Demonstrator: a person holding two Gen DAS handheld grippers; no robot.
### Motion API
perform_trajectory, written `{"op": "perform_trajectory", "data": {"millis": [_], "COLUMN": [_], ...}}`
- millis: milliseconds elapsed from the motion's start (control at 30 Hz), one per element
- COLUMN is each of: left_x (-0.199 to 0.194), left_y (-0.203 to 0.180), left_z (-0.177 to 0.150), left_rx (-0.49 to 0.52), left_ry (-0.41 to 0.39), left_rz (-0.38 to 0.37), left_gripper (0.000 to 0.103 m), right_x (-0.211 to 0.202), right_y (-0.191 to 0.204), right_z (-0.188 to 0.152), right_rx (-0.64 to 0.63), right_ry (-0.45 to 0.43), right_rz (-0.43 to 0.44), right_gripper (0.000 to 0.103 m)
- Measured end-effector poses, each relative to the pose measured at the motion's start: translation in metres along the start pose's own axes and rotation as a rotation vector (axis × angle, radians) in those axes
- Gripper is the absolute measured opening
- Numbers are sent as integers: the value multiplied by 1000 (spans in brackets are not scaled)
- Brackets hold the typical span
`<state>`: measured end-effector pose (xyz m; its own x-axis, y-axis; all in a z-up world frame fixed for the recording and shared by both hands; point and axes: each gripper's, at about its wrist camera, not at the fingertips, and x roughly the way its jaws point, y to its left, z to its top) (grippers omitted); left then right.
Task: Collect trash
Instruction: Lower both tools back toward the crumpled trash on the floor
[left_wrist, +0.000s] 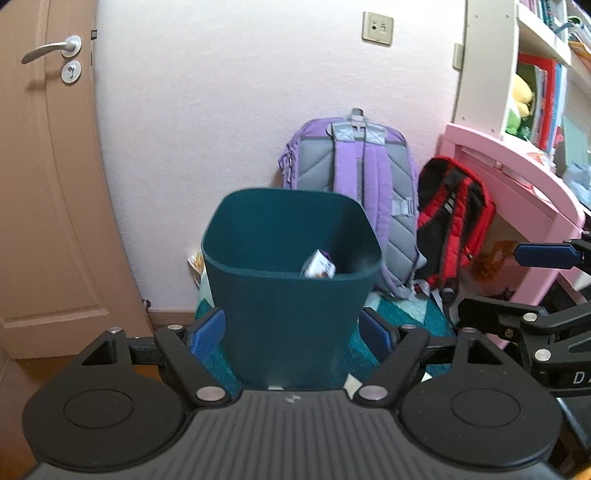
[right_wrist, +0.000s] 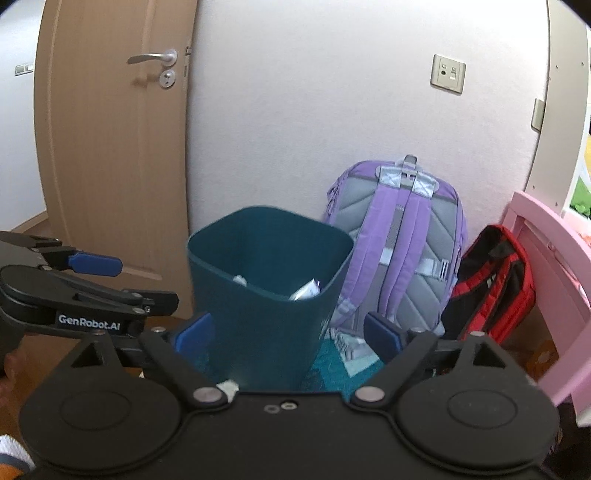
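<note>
I see a dark teal bin (left_wrist: 291, 295) standing upright on a teal patterned rug (left_wrist: 406, 314) on the floor, just in front of a white wall (left_wrist: 221, 129). My left claw (left_wrist: 291, 332) is spread wide with nothing in it. Its two blue pads (left_wrist: 208, 332) sit on either side of the bin in the left view, but I cannot tell if they touch it. My right claw (right_wrist: 288, 336) is spread wide too, and it holds nothing. In the right view the bin (right_wrist: 266, 295) also sits between its blue pads (right_wrist: 194, 334).

Inside the bin is a small white carton (left_wrist: 318, 266) with some purple on it. It leans against the right side of the bin, near the rim. From the right view I see the carton (right_wrist: 306, 290) again, and another white scrap (right_wrist: 240, 278) beside it, deeper in the bin.

Behind the bin a purple backpack (left_wrist: 354, 173) leans on the wall. Just to its right is a red and black backpack (left_wrist: 454, 221), tucked beside a pink worktop (left_wrist: 517, 170). A white shelf (left_wrist: 524, 55) with books stands on the worktop. A brown door (left_wrist: 48, 166) with a silver handle (left_wrist: 51, 50) is on the left. A wall socket (left_wrist: 377, 28) sits high on the wall.
</note>
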<state>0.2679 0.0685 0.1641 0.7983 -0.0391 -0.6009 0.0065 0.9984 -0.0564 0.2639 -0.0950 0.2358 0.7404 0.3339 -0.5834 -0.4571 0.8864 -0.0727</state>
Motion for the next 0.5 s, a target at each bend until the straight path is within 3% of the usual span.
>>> {"op": "perform_trajectory", "data": {"millis": [233,500], "left_x": [-14,10], "left_y": [-11,-14], "left_z": [-47,-113], "left_rx": [17,24], "left_ry": [50,164], "left_rz": [-33,-45], "left_gripper": [80,80], "right_x": [-13,16], "right_y": [9,16], "right_z": [-43,-111], "right_rx": [-3,34], "right_ry": [62,192], "right_rz": [17,60], "right_gripper": [93,97]}}
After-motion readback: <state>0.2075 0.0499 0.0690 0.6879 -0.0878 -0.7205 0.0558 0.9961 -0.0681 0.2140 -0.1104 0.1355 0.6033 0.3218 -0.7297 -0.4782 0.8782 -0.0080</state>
